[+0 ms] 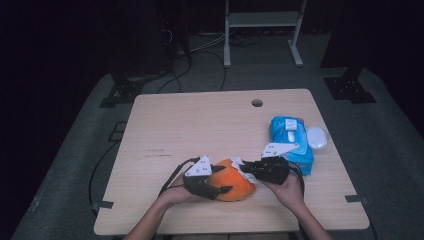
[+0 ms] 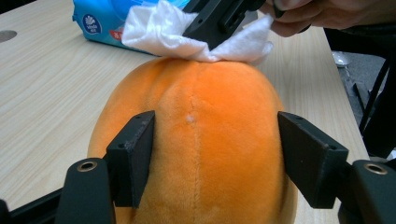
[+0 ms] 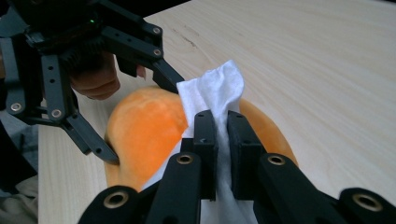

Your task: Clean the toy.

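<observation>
An orange plush toy [image 1: 234, 181] is held steady on the table [image 1: 200, 125] by the left gripper [image 1: 224, 190], whose two fingers [image 2: 133, 154] are set partway open against the toy's flanks, one on each side of the central seam; whether the pads press in or merely rest on the pile cannot be told. The toy thus lies between these fingers, its rounded top projecting beyond their tips. The hold is judged to serve as a brace, so that the soft body is not pushed along the table while its surface is wiped. A single white wet wipe [image 3: 212, 93] is pinched by the right gripper [image 3: 223, 119], whose fingers [image 3: 205, 149] are closed narrowly on it, the crumpled free end standing out past the tips and being laid on the crown of the toy. The wipe is gripped near its middle, presumably so that enough loose cloth is left to drag over the plush. Beyond the right gripper's fingers in the high view, one blue pack of wipes [image 1: 292, 145] is placed within easy reach, and one small white rounded object [image 1: 317, 137], of uncertain identity, is seen just beside it. Counted: one toy, one wipe, one pack, two grippers, two hands.
</observation>
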A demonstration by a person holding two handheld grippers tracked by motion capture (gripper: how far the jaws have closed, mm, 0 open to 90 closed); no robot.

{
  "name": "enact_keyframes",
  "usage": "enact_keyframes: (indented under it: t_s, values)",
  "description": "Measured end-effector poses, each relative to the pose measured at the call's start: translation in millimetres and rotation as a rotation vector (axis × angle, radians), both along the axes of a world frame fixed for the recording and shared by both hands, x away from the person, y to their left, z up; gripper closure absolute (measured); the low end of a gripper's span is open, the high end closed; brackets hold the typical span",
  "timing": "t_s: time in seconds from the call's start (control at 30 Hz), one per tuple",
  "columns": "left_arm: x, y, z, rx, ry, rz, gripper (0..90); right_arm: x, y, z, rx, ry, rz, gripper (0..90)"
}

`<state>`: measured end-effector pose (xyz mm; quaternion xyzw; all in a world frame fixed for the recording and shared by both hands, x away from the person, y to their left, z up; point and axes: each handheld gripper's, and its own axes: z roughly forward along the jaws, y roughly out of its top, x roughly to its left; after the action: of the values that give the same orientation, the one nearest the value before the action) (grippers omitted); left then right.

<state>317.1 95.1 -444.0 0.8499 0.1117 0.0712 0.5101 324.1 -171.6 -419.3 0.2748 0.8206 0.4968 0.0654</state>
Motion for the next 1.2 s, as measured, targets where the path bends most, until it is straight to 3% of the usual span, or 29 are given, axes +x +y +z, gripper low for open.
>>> enact_keyframes:
  t_s: [0.17,0.27,0.4,0.53,0.57,0.63,0.77,0.9,1.0,1.1,1.2]
  values:
    - [0.7,0.6,-0.2,-0.007,0.007,0.003,30.8,3.8,-13.4,-7.0,-0.032,0.026,-0.040,82.5]
    - [-0.1,-1.0,0.5,0.003,-0.001,0.001,30.5,2.2,-16.3,-5.3,-0.028,0.029,-0.049,82.5]
    - [-1.1,-3.6,0.5,0.001,-0.002,0.001,30.1,-5.6,-4.9,10.7,0.028,-0.012,0.003,82.5]
    - [-0.7,-1.8,0.3,0.001,-0.002,0.000,30.1,-9.7,9.1,12.0,-0.019,-0.037,0.038,82.5]
    - [-0.7,-1.4,0.3,-0.001,0.000,0.001,30.1,-8.4,9.4,8.4,-0.037,-0.032,0.037,82.6]
    - [-0.6,-1.3,0.4,-0.001,0.000,0.001,30.1,-3.4,3.7,1.8,-0.009,0.004,0.033,82.7]
    - [1.1,0.5,-0.2,-0.009,0.009,0.002,30.2,3.6,-11.7,-6.2,-0.015,0.029,-0.018,82.6]
    - [0.7,0.4,0.4,-0.003,0.007,0.004,30.1,9.1,-24.0,-15.6,-0.052,0.064,-0.070,82.6]
    - [-0.4,-1.8,0.8,-0.001,0.002,0.002,30.0,6.0,-23.6,-7.1,-0.022,0.036,-0.070,82.6]
    - [-1.5,-5.4,1.1,0.000,-0.005,-0.004,29.9,-1.5,-12.0,8.8,0.039,-0.002,-0.023,82.5]
    - [-2.9,-6.7,1.7,0.005,-0.011,-0.006,29.7,-6.1,3.6,13.6,0.014,-0.030,0.018,82.5]
